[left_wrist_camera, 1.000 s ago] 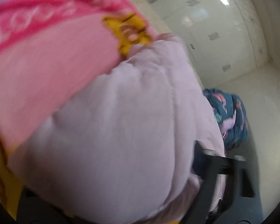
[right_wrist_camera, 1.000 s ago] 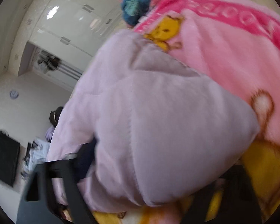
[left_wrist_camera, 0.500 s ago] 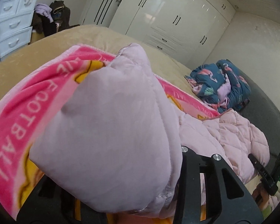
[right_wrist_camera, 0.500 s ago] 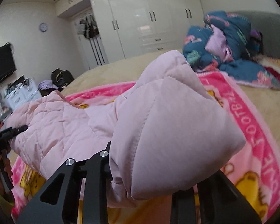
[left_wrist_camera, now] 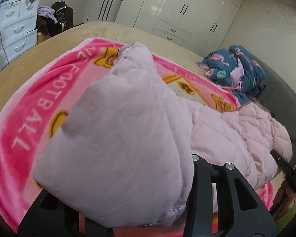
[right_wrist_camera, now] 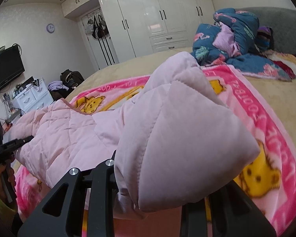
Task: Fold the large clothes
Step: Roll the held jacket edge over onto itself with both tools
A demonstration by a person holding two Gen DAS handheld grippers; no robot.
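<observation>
White wardrobes (right_wrist_camera: 157, 19) behind beige bed (left_wrist_camera: 49, 49), pink blanket (right_wrist_camera: 276, 128) spread.

The pale pink quilted jacket (left_wrist_camera: 246, 130) lies across the pink cartoon blanket (left_wrist_camera: 39, 102) on the bed, with its body spread flat toward the blanket's near edge. Two puffy ends of it are lifted up off the blanket; one end (right_wrist_camera: 177, 138) bulges with visible seams and soft folds.
</observation>
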